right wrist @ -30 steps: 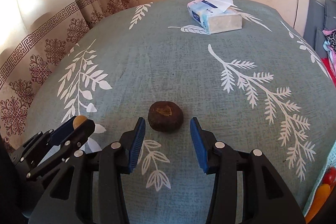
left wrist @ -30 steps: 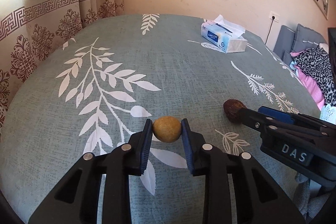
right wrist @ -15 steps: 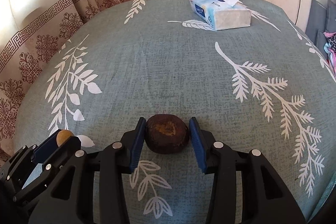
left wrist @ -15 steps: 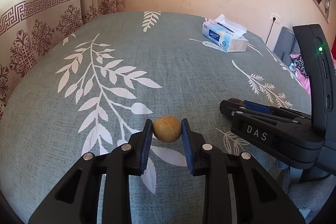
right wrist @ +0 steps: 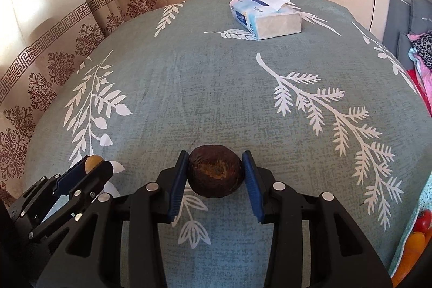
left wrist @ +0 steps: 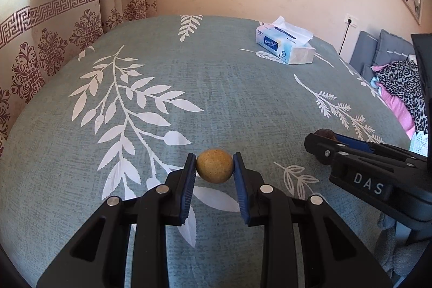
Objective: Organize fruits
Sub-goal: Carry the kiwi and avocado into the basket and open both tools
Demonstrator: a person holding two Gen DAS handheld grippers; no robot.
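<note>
My left gripper (left wrist: 214, 166) is shut on a small yellow-brown round fruit (left wrist: 214, 166), held just above the teal leaf-print cloth (left wrist: 216, 88). My right gripper (right wrist: 215, 172) is shut on a dark brown wrinkled fruit (right wrist: 214, 174), its blue pads against both sides. In the left wrist view the right gripper (left wrist: 324, 138) shows at the right with the brown fruit (left wrist: 325, 132) peeking out. In the right wrist view the left gripper (right wrist: 89, 166) shows at the lower left with the yellow fruit (right wrist: 93, 162).
A blue and white tissue box (left wrist: 284, 46) lies at the far side of the cloth; it also shows in the right wrist view (right wrist: 266, 15). Patterned curtains (left wrist: 67, 18) hang on the left. Red and orange fruits (right wrist: 415, 236) show at the right edge. Clothes (left wrist: 399, 88) lie at the right.
My right gripper moved forward around the brown fruit and shut on it. My left gripper kept its hold on the yellow fruit; both views rose slightly.
</note>
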